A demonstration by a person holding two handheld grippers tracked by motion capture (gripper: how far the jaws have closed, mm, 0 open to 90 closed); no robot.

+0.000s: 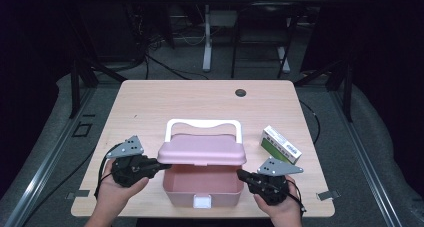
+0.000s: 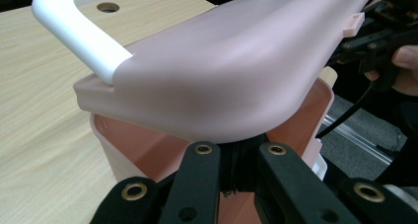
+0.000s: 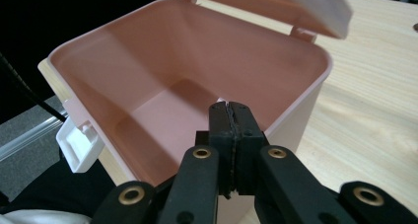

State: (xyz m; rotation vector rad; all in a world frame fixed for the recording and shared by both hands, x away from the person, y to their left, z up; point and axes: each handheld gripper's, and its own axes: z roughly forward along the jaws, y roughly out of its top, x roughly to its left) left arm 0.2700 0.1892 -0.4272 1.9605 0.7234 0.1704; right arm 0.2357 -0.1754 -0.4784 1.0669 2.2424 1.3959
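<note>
On pale woodgrain table [image 1: 150,102], smooth pink plastic box [image 1: 202,187], rounded lid [image 1: 202,149] raised; both grippers' fingers [image 3: 230,123] pressed together.

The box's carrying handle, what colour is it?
White. The handle arches behind the pink lid, clearest in the high view.

Around your table: a carton, a grommet, and gear on the floor.

You have a green and white carton [image 1: 281,144] lying flat on the table [image 1: 150,102] at the right, tilted toward the far left. Far on the tabletop, right of centre, you see a dark round grommet [image 1: 241,92]. Beyond the far edge, a white desk leg [image 1: 207,39] stands on the grey floor [image 1: 260,69], with black cables [image 1: 165,64] trailing to its left. Metal rails [image 1: 45,157] run along both sides.
</note>
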